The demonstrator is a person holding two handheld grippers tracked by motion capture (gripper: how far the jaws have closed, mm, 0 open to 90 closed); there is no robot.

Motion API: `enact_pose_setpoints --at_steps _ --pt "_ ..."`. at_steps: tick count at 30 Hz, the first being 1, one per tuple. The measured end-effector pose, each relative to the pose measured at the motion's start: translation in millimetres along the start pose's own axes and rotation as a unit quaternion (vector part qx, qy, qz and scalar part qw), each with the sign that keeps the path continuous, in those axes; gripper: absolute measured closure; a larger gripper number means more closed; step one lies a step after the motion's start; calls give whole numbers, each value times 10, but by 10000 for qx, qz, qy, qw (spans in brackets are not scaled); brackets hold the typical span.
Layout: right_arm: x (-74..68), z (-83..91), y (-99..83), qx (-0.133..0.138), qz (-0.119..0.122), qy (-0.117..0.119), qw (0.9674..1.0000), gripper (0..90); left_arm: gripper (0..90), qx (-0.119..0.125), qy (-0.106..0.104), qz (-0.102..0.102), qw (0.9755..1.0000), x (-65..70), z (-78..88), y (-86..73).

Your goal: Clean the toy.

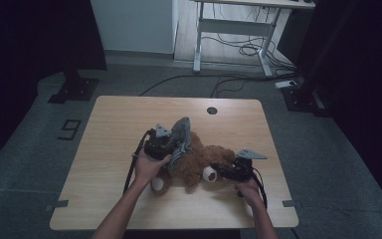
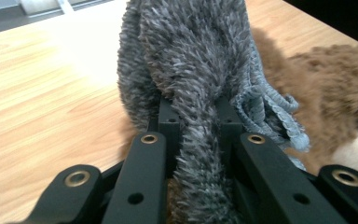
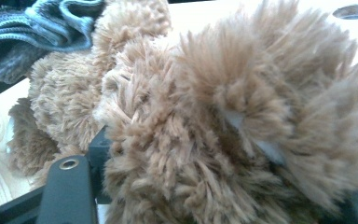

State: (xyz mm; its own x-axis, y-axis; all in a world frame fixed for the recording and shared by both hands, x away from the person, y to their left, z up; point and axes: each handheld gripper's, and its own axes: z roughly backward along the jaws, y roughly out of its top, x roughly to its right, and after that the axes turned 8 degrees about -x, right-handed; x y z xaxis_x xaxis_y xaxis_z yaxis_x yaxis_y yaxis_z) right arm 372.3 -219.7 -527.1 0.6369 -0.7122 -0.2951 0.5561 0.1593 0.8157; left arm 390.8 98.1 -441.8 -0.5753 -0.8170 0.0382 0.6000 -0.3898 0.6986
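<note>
Closest to the person, two bare forearms reach in over the near edge of the wooden table (image 1: 104, 199), each hand wrapped round a black gripper. Lying between them on its back or side, I cannot tell which, is a brown teddy bear (image 1: 199, 162), roughly at the middle of the tabletop and a little toward the near side, with a pale foot pad turned outward by each hand. At the bear's right end the right gripper (image 1: 218, 172) has its jaws part closed with thick tan fur bunched between them, clamped onto a fluffy limb of the toy. Just beyond, the left gripper (image 1: 171, 144) pinches a fold of grey knitted cloth (image 2: 186, 70), jaws squeezed tight on it, the cloth standing up over the bear's upper body. Farther off, a round cable hole (image 1: 212, 110) sits near the table's far edge
</note>
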Motion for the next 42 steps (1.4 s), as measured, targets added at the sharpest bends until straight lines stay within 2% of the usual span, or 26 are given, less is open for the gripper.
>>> enact_pose_setpoints --at_steps 3,6,9,11,15,17,20,22,24,25,26,27,29,33,39,42 --pt "5 3 -5 19 1 31 10000 323 778 -17 189 70 9998 -97 69 -77" --pt "13 11 -14 26 18 67 10000 322 778 -178 353 233 9989 -233 82 -163" --pt "15 10 -11 25 31 74 10000 321 778 -180 296 476 9983 -333 93 -236" --pt "16 5 -6 28 19 79 10000 321 779 -77 303 388 9988 -289 123 -240" --pt "17 3 7 -14 30 66 10000 321 780 58 204 144 9997 -106 159 -91" --pt "13 -4 16 -14 42 56 10000 321 779 102 -13 62 9999 10 143 22" --pt "18 -10 26 -18 28 65 10000 320 778 29 -128 -190 9997 237 50 170" --pt "24 -13 28 -18 35 70 10000 320 778 -56 -264 -333 9991 431 -83 249" --pt "13 -9 28 -38 46 35 10000 320 778 -234 -248 -528 9980 605 -259 278" --pt "13 -9 28 -38 46 35 10000 320 778 -295 -190 -608 9975 649 -312 277" --pt "7 -7 24 -64 57 -24 10000 320 779 -326 -20 -722 9969 697 -364 268" --pt "6 -6 22 -60 46 -28 10000 320 779 -313 17 -741 9968 703 -371 265" --pt "6 -6 15 -34 49 -25 10000 320 779 -279 -61 -644 9975 658 -345 247" --pt "-21 9 -8 12 106 -31 9999 321 779 -260 -59 -449 9986 475 -242 160" --pt "-32 17 -26 39 126 -38 9999 320 780 -259 162 -293 9991 194 -89 26" --pt "-26 23 -38 59 101 -24 9999 319 780 -311 256 -130 9991 6 -36 -66"
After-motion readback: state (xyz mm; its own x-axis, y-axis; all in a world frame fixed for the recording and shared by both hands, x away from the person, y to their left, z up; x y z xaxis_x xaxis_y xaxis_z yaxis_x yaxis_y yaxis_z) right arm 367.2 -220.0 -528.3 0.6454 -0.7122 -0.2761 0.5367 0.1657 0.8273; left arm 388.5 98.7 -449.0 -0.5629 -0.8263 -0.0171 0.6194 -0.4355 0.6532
